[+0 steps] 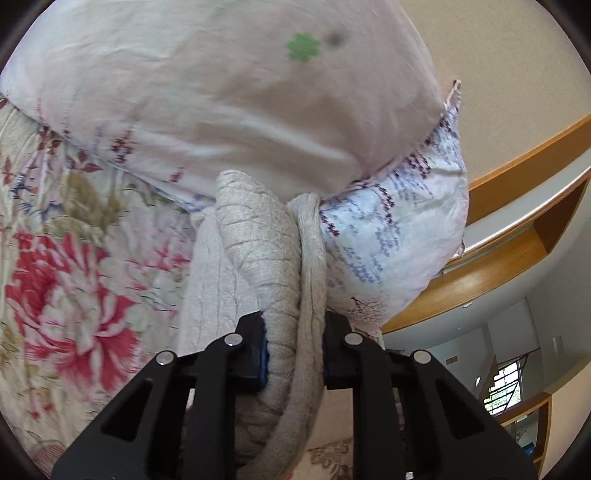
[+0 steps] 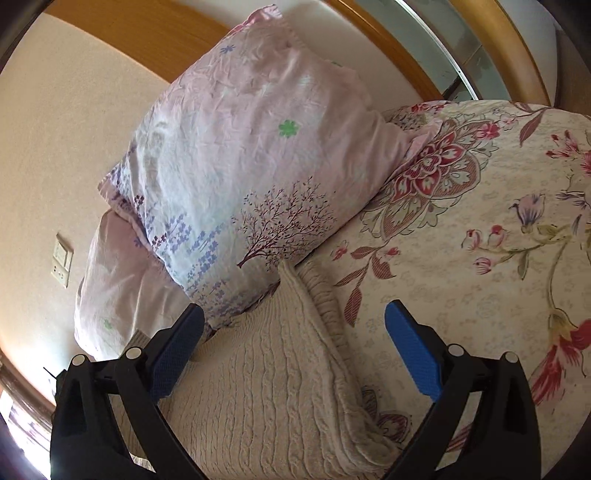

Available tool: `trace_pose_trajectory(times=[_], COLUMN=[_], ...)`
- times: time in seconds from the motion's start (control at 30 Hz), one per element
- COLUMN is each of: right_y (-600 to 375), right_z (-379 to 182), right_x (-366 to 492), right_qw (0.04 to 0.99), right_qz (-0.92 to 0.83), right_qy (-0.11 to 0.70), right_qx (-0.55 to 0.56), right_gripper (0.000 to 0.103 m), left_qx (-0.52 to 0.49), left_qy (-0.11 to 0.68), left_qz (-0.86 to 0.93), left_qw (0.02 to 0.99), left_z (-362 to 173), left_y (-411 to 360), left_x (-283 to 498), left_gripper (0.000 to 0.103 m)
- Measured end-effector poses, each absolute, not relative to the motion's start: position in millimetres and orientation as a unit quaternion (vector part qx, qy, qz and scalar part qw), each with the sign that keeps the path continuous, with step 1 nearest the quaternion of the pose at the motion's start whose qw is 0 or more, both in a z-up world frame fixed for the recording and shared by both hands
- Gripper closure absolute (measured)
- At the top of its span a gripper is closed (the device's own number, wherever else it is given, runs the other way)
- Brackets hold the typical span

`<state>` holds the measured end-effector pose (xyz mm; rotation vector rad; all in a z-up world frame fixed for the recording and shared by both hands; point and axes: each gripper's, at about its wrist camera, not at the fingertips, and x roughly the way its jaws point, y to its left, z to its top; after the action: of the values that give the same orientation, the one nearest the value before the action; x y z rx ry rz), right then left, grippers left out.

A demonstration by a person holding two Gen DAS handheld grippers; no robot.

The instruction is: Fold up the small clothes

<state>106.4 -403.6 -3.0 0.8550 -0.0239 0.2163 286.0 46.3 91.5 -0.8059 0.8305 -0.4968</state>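
Floral cotton in cream, red and olive covers the bed (image 2: pixel 480 258), which fills most of both views and is the largest thing seen. Behind it a wooden headboard (image 2: pixel 122 29) is set against a pale textured wall (image 2: pixel 55 147), on which a switch plate (image 2: pixel 62 260) is fixed at the left in the right wrist view. Two pillows in pale pink cases are piled at the far end of the bed: the upper pillow (image 2: pixel 251 147), printed with purple sprigs, a bare tree and a green clover, is laid across the lower pillow (image 2: pixel 122 295).

A beige cable-knit sweater (image 2: pixel 266 387) is spread on the bedspread in front of the pillows, its far corner touching the upper pillow. In the left wrist view a bunched fold of the sweater (image 1: pixel 269 258) is raised off the bed and stands up between the black fingers, with the upper pillow (image 1: pixel 221 92) just behind it.

The left hand-held gripper (image 1: pixel 293 350) is clamped on that fold of knit, which is pinched between both pads. The right hand-held gripper (image 2: pixel 295 354) is held with its jaws wide apart, its blue pads (image 2: pixel 413 350) on either side of the sweater's near part; whether they touch the knit cannot be told, and nothing is gripped.
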Motion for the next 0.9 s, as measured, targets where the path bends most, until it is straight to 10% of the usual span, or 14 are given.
trace_pose_trajectory(times=[0.63,0.9], right_y=[-434.4,-434.3], right_z=[-21.5,-23.4], right_x=[107.7,107.5], right_qw=[0.878,0.875], right_qz=[0.087,0.096], right_qy=[-0.009,-0.009], right_qx=[0.471,0.475], right_gripper=[0.003,0.003], left_qx=[-0.348,-0.305], left_qy=[0.504,0.422], left_qz=[-0.384,-0.404], left_qw=[0.691,0.752], left_z=[23.3,73.1], left_y=[-219.7,-161.5], left_x=[288.5,254.6], left_gripper=[0.085,0.042])
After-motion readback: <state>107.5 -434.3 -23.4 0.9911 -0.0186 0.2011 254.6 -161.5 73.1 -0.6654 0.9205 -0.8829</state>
